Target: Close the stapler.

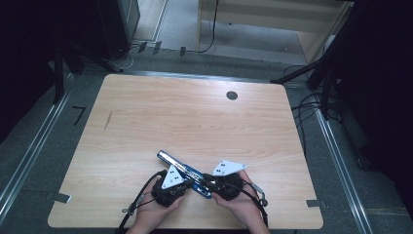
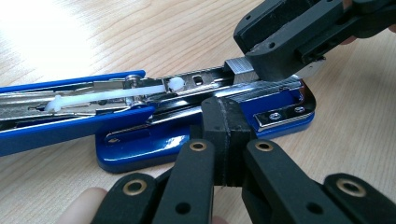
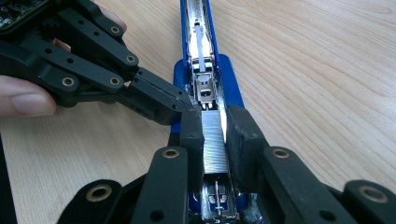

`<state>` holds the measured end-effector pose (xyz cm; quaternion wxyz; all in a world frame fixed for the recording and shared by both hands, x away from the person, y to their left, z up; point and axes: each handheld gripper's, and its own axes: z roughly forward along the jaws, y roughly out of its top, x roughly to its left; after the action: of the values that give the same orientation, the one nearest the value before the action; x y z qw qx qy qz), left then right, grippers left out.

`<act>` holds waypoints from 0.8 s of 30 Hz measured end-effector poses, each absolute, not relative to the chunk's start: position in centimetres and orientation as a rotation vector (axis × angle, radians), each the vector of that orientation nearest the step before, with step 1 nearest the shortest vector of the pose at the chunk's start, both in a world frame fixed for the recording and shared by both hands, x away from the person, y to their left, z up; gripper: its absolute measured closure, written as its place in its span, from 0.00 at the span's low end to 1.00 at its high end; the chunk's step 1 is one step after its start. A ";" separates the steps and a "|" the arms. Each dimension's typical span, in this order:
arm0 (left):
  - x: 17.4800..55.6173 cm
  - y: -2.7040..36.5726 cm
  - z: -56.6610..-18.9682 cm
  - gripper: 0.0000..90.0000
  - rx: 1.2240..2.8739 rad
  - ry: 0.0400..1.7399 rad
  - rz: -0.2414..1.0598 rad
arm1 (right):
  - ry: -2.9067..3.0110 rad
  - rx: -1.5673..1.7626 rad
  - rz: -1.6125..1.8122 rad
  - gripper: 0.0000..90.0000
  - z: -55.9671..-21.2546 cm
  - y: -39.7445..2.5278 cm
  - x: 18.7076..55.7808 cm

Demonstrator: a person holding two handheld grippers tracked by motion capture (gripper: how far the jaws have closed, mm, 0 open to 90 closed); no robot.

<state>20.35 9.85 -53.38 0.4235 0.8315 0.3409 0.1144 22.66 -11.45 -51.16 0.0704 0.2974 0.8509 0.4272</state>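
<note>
**Staples going into the blue stapler: almost in, lid not shut**

Nearest the person, at the front edge of the pale wooden table (image 1: pixel 146 112), two hands hold the two black grippers close together. The left gripper (image 2: pixel 227 122) has its jaws pressed together at the side of the shiny blue metal stapler (image 2: pixel 205 135), touching it. It looks like it is keeping the stapler from sliding, but I cannot tell if it pinches any part of it.

The right gripper (image 3: pixel 214 135) has its jaws a narrow way apart, and between them sits a silver block of staples (image 3: pixel 214 142). The block lies along the silver metal track (image 3: pixel 205 88) of the stapler, at the front end. So I think the staples are nearly in place, maybe resting in the track already.

A little farther off, the blue top arm (image 2: pixel 60 126) of the stapler is swung open and lies flat. A white plastic pusher rod (image 2: pixel 107 95) shows inside it.

What is left, I think: let go of the staples, then fold the top arm down shut.

Far across the table is a small round dark hole (image 1: pixel 232 95).
</note>
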 end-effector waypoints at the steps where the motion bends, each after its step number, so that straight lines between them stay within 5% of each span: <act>1: 20.4 9.9 -53.4 1.00 2.081 0.852 0.285 | 2.559 0.891 1.284 0.87 -51.1 -11.4 22.6; 24: 20.4 9.8 -53.4 1.00 2.081 0.852 0.287 | 2.539 0.783 1.259 0.89 -50.7 -11.0 22.4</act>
<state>20.35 9.85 -53.39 0.4234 0.8316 0.3406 0.1146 22.42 -10.97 -50.68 0.1004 0.2649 0.8592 0.4261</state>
